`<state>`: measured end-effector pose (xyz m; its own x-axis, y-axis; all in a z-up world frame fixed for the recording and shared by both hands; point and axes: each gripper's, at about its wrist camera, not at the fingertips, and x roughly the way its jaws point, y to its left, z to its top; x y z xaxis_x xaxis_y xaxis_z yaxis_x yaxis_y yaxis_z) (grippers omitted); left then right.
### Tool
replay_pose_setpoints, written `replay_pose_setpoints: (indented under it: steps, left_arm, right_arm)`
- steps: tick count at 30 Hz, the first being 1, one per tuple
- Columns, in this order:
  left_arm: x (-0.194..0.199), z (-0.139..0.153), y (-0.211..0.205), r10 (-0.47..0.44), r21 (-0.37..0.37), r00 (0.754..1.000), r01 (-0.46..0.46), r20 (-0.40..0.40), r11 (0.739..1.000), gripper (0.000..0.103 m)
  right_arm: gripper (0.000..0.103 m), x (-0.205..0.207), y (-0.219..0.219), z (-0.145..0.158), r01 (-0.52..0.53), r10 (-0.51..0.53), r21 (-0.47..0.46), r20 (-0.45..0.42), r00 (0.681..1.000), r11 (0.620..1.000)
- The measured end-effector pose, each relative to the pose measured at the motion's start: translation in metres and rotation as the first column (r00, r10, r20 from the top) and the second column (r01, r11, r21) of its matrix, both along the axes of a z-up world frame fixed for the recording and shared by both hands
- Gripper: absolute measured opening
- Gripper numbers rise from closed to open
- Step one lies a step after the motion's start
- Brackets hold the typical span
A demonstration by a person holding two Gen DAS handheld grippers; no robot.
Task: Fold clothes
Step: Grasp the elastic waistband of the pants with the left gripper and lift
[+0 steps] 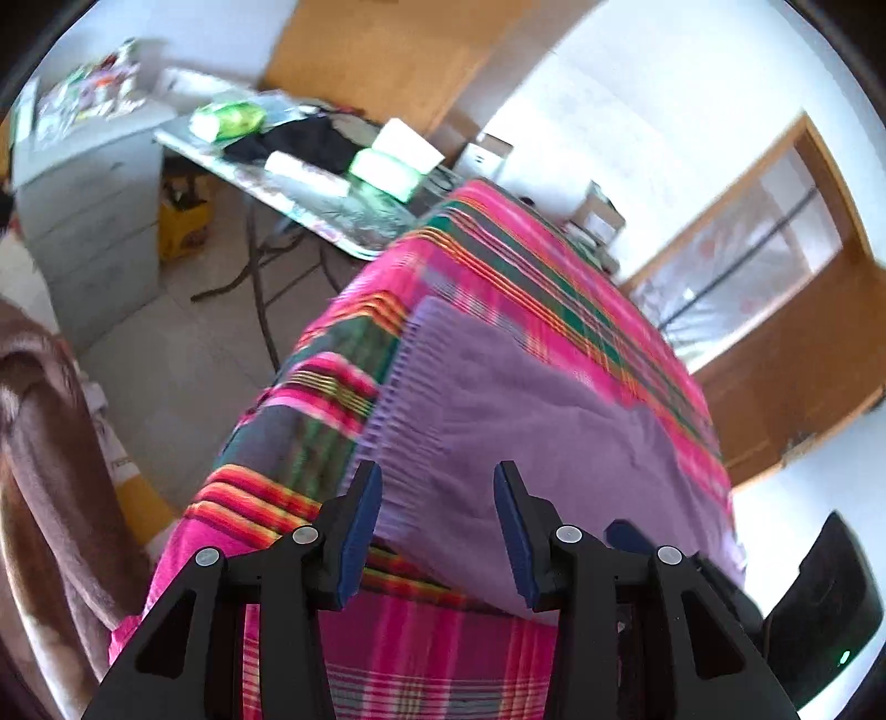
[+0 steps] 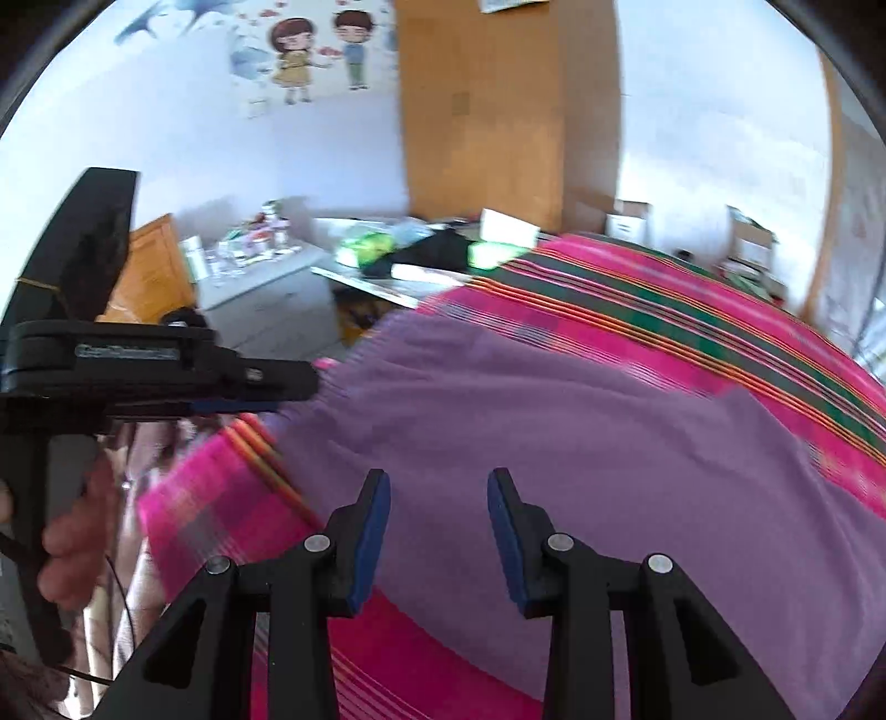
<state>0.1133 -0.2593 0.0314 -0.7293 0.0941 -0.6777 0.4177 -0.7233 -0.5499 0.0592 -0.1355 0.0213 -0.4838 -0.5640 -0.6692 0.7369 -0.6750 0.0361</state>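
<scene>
Striped bedcover, one purple garment, perhaps folded, two open grippers

Home bedroom: plaid-covered bed, cartoon wall stickers.

Cluttered folding table, grey drawers, cartoon wall sticker

Open air lies above the purple garment; the left tongs crowd its ribbed edge.
</scene>
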Motion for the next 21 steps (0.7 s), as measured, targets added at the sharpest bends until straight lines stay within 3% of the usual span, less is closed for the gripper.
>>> replay_pose_setpoints:
  steps: [10,21]
  left_arm:
    - [0.008,-0.019,-0.03,0.057,0.084,0.997,-0.06,0.046,0.995,0.044]
    - [0.011,-0.026,-0.05,0.072,0.122,0.996,-0.079,0.059,0.989,0.044]
  right_arm:
    - [0.037,0.014,-0.063,-0.019,-0.158,0.159,0.095,-0.001,0.987,0.983]
    - [0.037,0.015,-0.095,-0.039,-0.157,0.165,0.205,-0.024,0.986,0.966]
